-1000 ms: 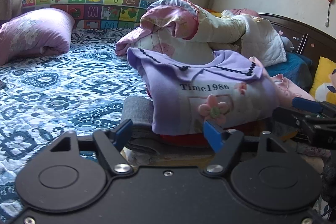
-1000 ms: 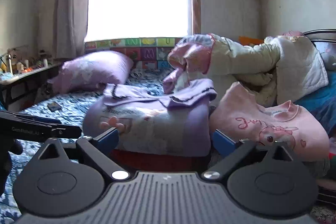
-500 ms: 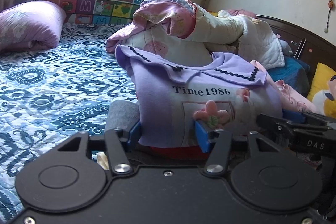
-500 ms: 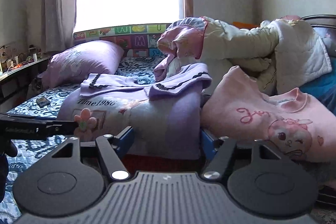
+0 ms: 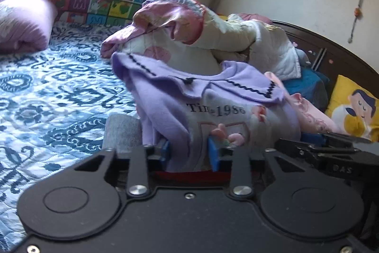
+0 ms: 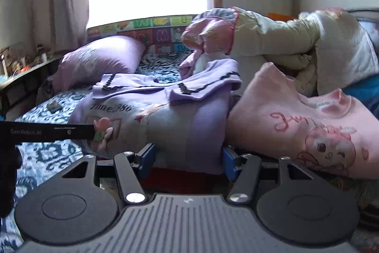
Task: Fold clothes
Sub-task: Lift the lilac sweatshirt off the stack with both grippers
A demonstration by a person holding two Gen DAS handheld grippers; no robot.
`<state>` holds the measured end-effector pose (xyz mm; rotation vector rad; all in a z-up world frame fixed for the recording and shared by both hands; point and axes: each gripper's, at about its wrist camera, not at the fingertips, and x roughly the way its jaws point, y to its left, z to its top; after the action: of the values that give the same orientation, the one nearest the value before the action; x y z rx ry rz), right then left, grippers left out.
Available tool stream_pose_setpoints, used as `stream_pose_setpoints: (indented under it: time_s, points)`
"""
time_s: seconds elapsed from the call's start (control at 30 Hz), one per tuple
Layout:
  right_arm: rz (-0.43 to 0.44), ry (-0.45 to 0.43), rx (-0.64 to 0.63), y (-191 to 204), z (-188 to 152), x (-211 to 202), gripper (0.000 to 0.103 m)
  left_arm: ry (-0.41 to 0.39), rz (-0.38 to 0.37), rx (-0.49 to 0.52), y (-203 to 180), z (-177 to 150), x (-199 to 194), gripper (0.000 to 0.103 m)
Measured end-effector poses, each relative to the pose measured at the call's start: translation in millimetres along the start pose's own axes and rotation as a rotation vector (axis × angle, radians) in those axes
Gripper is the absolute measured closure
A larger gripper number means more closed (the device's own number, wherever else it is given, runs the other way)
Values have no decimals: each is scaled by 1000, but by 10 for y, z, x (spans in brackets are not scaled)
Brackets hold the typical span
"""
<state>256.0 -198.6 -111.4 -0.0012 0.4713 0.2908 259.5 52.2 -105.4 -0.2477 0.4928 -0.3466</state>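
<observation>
Two grippers are closing on the near hem of the purple top (image 5: 213,110), which is lying on a stack of folded clothes on the bed (image 5: 47,91), collar away from the cameras and printed front facing up. In the left wrist view the left gripper (image 5: 189,153) is sitting at the hem near 6 o'clock of the garment; its blue fingers (image 5: 214,153) are narrowing with a bunched pleat of purple cloth between them, and the fabric is already puckering there, so the pads appear to be pressing on it. In the right wrist view the right gripper (image 6: 188,160) is at the hem's other end, its fingers (image 6: 228,164) standing wider, still closing, with a broad span of the top's side panel between them; whether the pads are biting yet I cannot tell for sure, since the cloth there is lying smooth. The left tool is showing at 9 o'clock in that view, so both are working the same edge side by side. The hem's long axis is running across both sets of fingers, and the collar is lying at 12 o'clock, so the coming fold probably calls for carrying this edge up and over toward it. A pink top (image 6: 319,129) is lying just beside, at 3 o'clock.
</observation>
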Motion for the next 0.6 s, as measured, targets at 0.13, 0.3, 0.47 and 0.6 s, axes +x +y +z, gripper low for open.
stream_pose_setpoints:
  time_s: [0.13,0.3,0.47,0.6]
  points:
    - [26,-18,13,-21,48,-211,61,-12,-22,21,-55,50,-221,84]
    - [98,-39,30,9,133,-589,73,-37,-44,72,-206,82,-685,90]
    - [152,-65,55,142,224,-998,75,-48,-56,83,-312,68,-1216,91]
    - [216,-63,69,342,181,-1326,76,-46,-67,59,-296,-43,-1673,91]
